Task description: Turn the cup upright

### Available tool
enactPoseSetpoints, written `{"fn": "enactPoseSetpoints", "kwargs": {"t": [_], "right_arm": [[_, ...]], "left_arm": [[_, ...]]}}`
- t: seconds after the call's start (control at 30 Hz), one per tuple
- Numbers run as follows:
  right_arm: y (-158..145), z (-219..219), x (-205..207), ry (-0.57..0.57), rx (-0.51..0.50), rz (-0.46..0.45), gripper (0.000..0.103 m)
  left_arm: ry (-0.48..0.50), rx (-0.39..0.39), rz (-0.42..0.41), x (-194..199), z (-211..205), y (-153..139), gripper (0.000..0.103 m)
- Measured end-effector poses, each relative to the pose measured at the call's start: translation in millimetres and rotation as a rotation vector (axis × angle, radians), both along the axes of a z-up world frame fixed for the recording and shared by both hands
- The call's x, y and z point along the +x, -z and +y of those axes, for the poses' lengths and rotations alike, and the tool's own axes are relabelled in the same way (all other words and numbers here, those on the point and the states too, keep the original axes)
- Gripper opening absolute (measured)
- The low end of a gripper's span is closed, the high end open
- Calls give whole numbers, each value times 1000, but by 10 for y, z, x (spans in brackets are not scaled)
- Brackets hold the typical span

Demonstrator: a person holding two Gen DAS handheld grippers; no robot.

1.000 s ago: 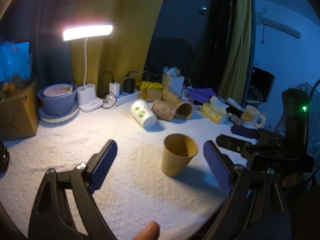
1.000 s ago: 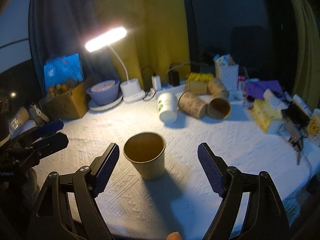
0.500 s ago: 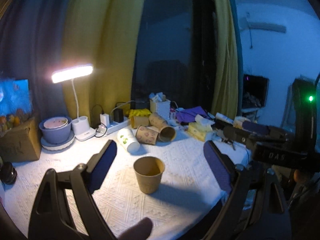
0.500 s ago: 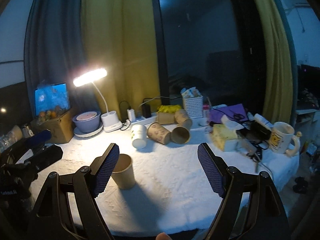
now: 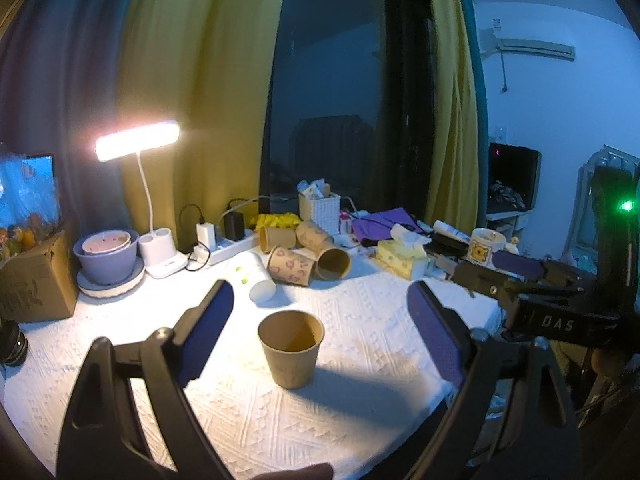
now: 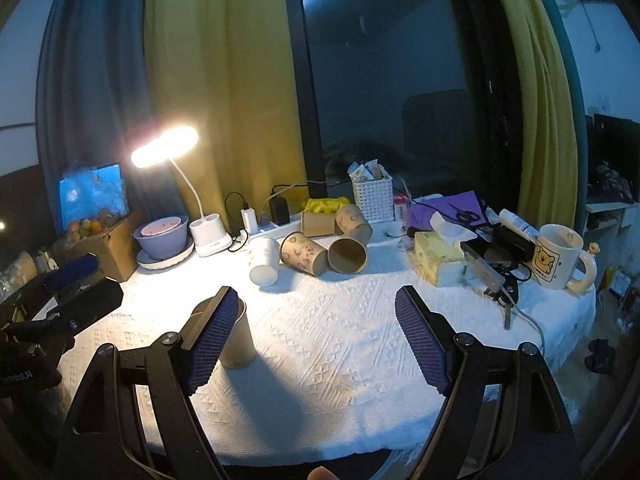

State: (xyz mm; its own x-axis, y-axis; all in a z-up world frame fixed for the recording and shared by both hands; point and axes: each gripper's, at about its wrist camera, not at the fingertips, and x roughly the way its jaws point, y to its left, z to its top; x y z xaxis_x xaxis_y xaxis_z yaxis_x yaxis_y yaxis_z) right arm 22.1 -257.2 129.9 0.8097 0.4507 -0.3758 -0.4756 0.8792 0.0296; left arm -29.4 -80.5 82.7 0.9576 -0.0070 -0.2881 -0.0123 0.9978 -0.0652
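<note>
A brown paper cup [image 5: 291, 354] stands upright, mouth up, on the white tablecloth [image 5: 360, 360]. In the right wrist view the cup [image 6: 240, 344] is partly hidden behind my right gripper's left finger. My left gripper [image 5: 320, 336] is open and empty, pulled back, with the cup between and beyond its blue pads. My right gripper [image 6: 316, 340] is open and empty, the cup at its left. Each gripper shows at the edge of the other's view: the right gripper [image 5: 520, 280] and the left gripper [image 6: 60, 292].
Several paper cups lie on their sides at the back: a white one [image 6: 264, 260] and patterned brown ones [image 6: 304, 254]. A lit desk lamp [image 6: 176, 156], bowls [image 6: 160, 232], power strip, white basket [image 6: 372, 200], tissue box [image 6: 440, 256] and mug [image 6: 558, 256] crowd the back and right.
Both grippers have drawn back and risen away from the upright cup, which stays put. The right gripper has shifted right, so the cup now sits at its left finger.
</note>
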Motion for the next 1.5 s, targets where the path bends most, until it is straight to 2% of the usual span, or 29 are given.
{"fn": "enactPoseSetpoints", "kwargs": {"t": [1.5], "right_arm": [[20, 132, 3, -26, -24, 6, 83]], "left_arm": [[17, -30, 8, -47, 78, 62, 89]]}}
